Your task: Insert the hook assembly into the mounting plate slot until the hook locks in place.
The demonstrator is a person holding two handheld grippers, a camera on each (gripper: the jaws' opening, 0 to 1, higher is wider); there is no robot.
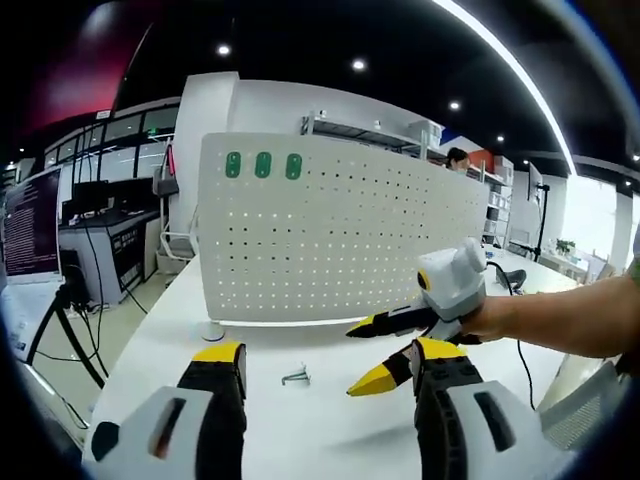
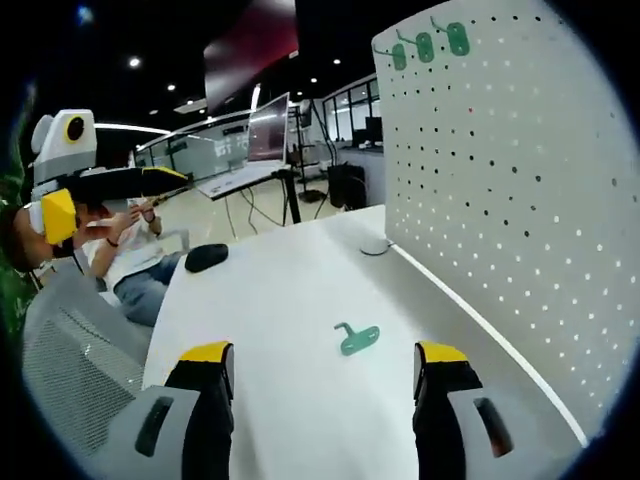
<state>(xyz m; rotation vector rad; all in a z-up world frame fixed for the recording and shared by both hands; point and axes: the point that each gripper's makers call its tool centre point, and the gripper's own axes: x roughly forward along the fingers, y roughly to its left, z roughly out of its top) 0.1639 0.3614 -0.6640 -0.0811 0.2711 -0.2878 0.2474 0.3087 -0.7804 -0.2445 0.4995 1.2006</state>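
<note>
We see the green hook (image 2: 356,338) lying flat on the white table (image 2: 280,290), just before the pegboard (image 2: 500,200); it sits centred ahead of our right gripper (image 2: 325,360), long axis roughly crosswise. Both grippers gape wide, empty; our left gripper (image 1: 325,365) is farther off.

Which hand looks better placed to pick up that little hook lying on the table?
Probably right: the small green plastic hook lies between its open tool tips; the left tool looks farther back.

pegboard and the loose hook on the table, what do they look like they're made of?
Pegboard: likely painted sheet metal, matte white, thin and flat with regular punched holes; could be plastic.
Hook: green plate looks like moulded plastic or coated metal, even colour and rounded ends; the bent hook on it seems to be metal wire.
</note>
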